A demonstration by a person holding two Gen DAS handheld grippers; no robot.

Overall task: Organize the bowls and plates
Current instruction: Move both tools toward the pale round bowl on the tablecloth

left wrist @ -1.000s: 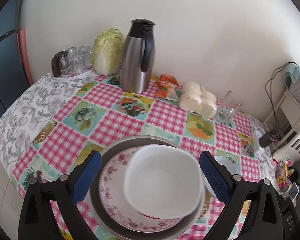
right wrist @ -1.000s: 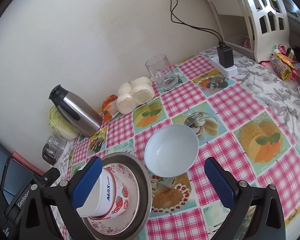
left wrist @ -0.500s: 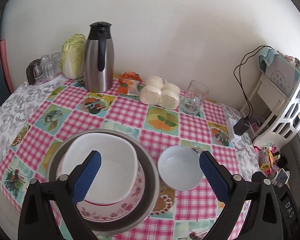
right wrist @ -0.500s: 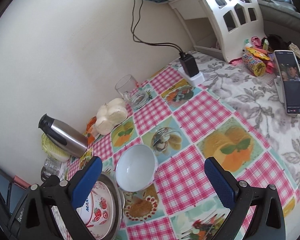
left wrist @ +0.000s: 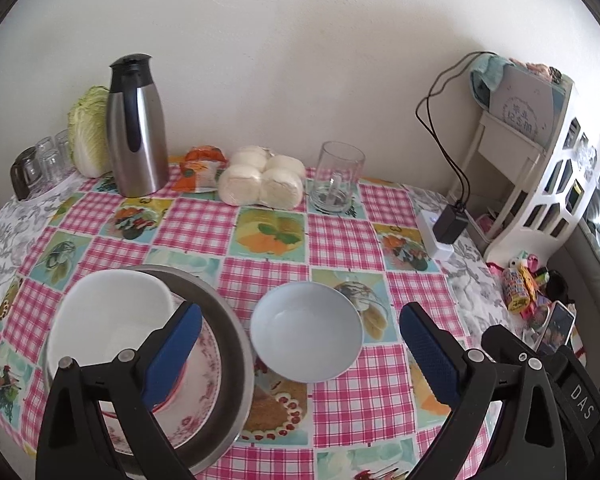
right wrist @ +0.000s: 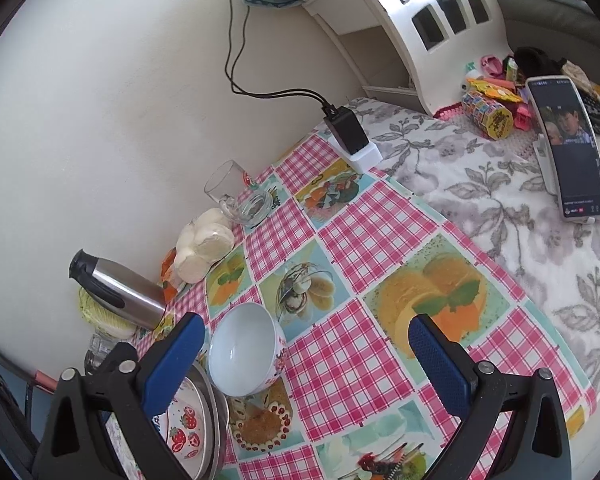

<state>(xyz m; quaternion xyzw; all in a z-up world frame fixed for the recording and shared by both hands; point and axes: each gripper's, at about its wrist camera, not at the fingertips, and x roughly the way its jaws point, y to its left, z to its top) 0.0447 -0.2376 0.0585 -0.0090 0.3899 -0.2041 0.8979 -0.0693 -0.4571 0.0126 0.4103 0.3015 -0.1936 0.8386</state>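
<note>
A small pale bowl (left wrist: 306, 338) stands alone on the checked tablecloth, between the fingers of my open, empty left gripper (left wrist: 300, 356). Left of it a metal pan (left wrist: 230, 344) holds a floral plate (left wrist: 198, 412) and a larger white bowl (left wrist: 108, 320). In the right wrist view the small bowl (right wrist: 244, 350) shows a floral outside, and the pan (right wrist: 216, 416) with the strawberry-printed bowl (right wrist: 180, 428) is at the lower left. My right gripper (right wrist: 306, 364) is open and empty above the table, right of the small bowl.
Along the wall stand a steel thermos (left wrist: 136, 128), a cabbage (left wrist: 88, 132), small glasses (left wrist: 40, 164), bagged buns (left wrist: 262, 182) and a glass mug (left wrist: 336, 178). A power strip with adapter (left wrist: 444, 228), a white rack (left wrist: 540, 160) and a phone (right wrist: 570, 144) are right.
Both views have shifted right. The small bowl now lies centred between my left fingers; the pan stack has slid to the left edge. My right gripper has drawn further right of the pan.
</note>
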